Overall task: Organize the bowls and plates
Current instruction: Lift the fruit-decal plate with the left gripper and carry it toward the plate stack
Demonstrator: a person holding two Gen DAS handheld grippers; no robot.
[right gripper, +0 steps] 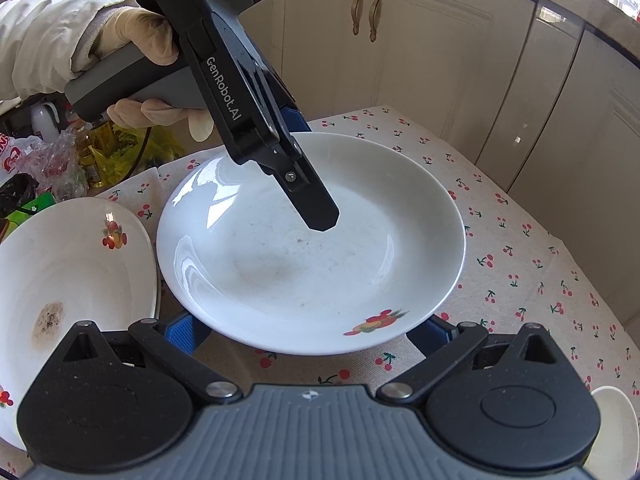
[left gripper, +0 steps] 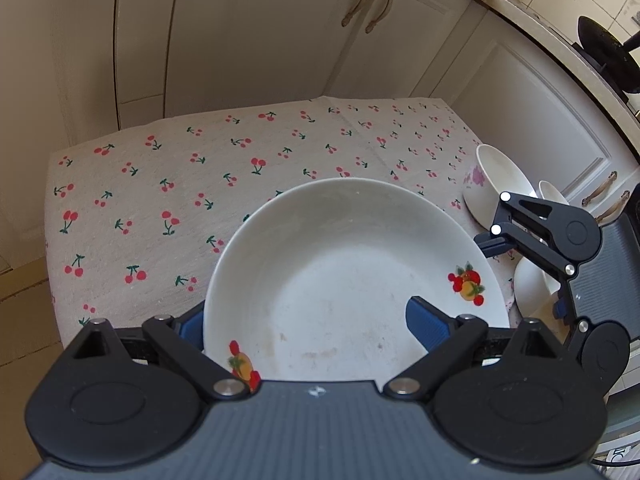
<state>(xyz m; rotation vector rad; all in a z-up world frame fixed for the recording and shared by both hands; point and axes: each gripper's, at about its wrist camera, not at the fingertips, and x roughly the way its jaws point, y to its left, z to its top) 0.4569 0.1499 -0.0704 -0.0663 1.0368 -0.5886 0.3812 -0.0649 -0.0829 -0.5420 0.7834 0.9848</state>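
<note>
A kitchen with cream cupboards [left gripper: 248, 32] stands behind a small desk [left gripper: 160, 184] covered by a cloth with red cherries on it. A big white plate [right gripper: 312, 248] with a little fruit picture near its rim is in the middle of the desk, and it is the thing to look from. The left tool [right gripper: 320, 216] comes down from above and behind the plate, held by a gloved hand [right gripper: 136, 40]. One blue pad is inside the plate and the other is outside the rim, so the rim sits between them, but I cannot tell if they squeeze it tight. In the left wrist view the plate [left gripper: 352, 280] fills the space between the two pads. The right tool [right gripper: 308, 332] is at the near edge of the plate, low by the cloth, with its pads spread wide on each side of the rim and not touching it. To the left of the plate, touching or just under its edge, lies a second plate [right gripper: 72, 272] with a brown spot. To the right of the plate in the left wrist view are white bowls [left gripper: 496, 184], one with a pink flower on its side. Behind the plate, past the desk edge, are plastic bags [right gripper: 60, 160] and bottles.
</note>
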